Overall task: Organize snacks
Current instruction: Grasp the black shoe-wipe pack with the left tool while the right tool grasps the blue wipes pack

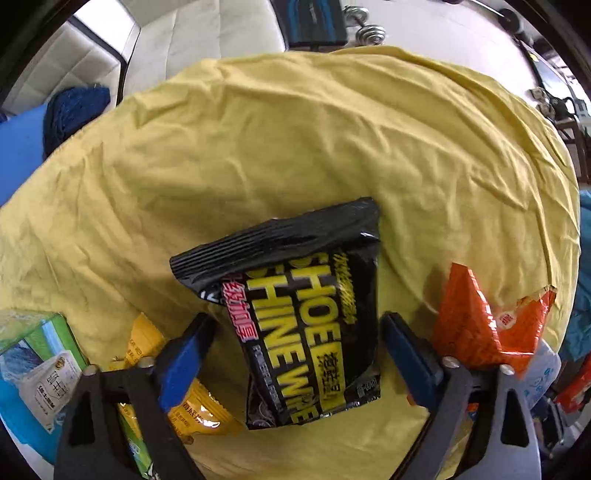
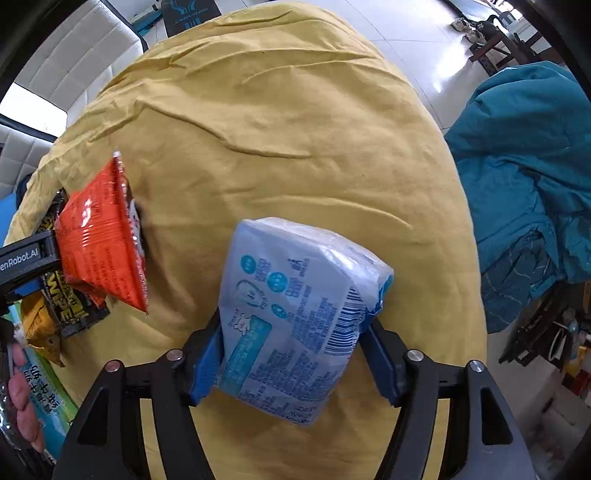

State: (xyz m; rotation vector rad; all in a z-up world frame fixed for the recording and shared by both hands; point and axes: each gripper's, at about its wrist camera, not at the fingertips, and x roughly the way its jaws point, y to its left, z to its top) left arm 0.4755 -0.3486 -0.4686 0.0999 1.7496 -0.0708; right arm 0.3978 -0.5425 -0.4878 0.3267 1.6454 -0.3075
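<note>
A black wipes pack [image 1: 310,325] with yellow lettering lies on the yellow cloth [image 1: 295,129]. My left gripper [image 1: 297,320] stands over it, its blue pads on either side; a strip of cloth shows beside the left pad, so it is open. A pale blue soft pack [image 2: 295,314] sits between the pads of my right gripper [image 2: 293,321], which press on both its sides. An orange packet [image 1: 476,321] [image 2: 99,240] lies between the two grippers, partly on the black pack [image 2: 70,306]. A yellow packet [image 1: 199,402] [image 2: 37,328] lies under my left finger.
A green and blue box [image 1: 37,354] [image 2: 40,387] sits at the cloth's left edge, next to a person's hand [image 2: 22,406]. Teal fabric [image 2: 524,184] is heaped to the right. A white sofa [image 1: 203,29] and dumbbells [image 1: 365,26] lie beyond the cloth's far edge.
</note>
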